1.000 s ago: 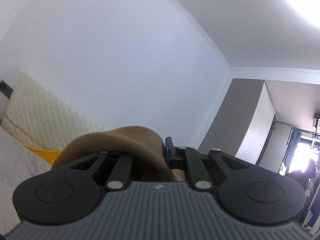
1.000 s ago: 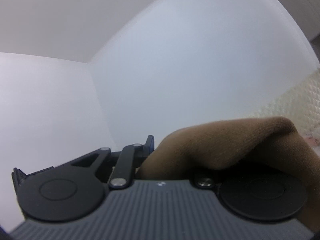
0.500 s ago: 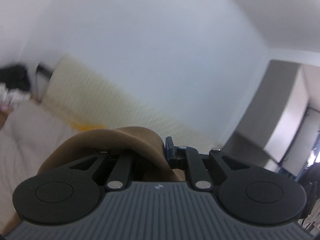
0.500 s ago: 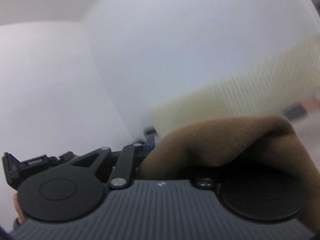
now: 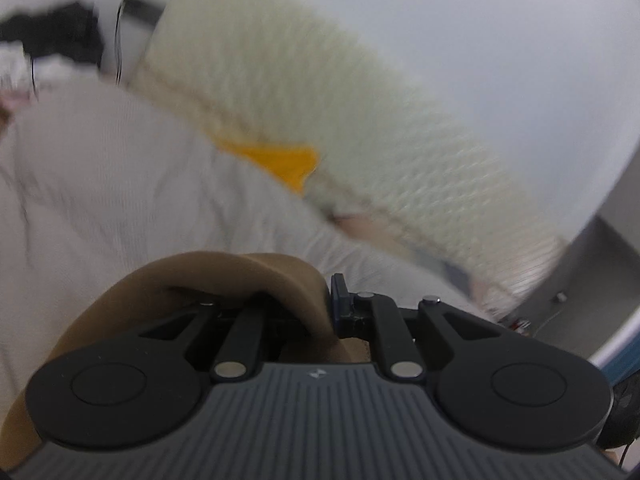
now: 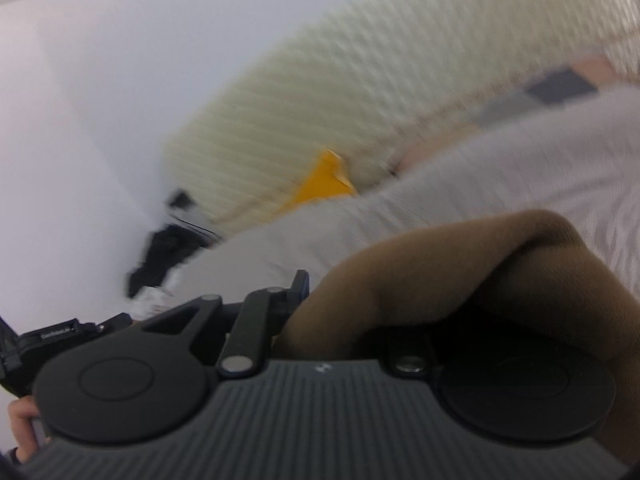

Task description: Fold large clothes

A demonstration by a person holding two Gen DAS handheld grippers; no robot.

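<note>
— What do we have around us, starting with the biggest thing?

— The pale wall (image 5: pixel 480 40) fills the top of both wrist views. Below it we see the bed, covered in a wrinkled light grey sheet (image 5: pixel 100 200), and along its far edge a cream quilted headboard (image 5: pixel 340 100) leaning against the wall. Everything beyond the grippers is smeared with blur.

— Anything else in the room?

— A grey cabinet (image 5: pixel 592 280) at the right edge of the left wrist view. A yellow-orange piece (image 5: pixel 280 162) sits wedged between sheet and headboard; we cannot tell what it is. Near the bed's corner there is a dark clutter (image 6: pixel 168 252) with a thin cable, too blurred to name.

— And the clothing?

— We hold the brown garment (image 6: pixel 460 264) up above the sheet, one part in each tool. Our left gripper (image 5: pixel 330 312) is clamped on a fold of it, the cloth draping over the left finger and linkage. Our right gripper (image 6: pixel 316 300) also bites the brown cloth, which bunches over its right side and hides that finger; only the blue left fingertip (image 6: pixel 301 282) shows.

— Smallest detail?

— Fingers of our own hand (image 6: pixel 22 420) at the lower left of the right wrist view.
</note>
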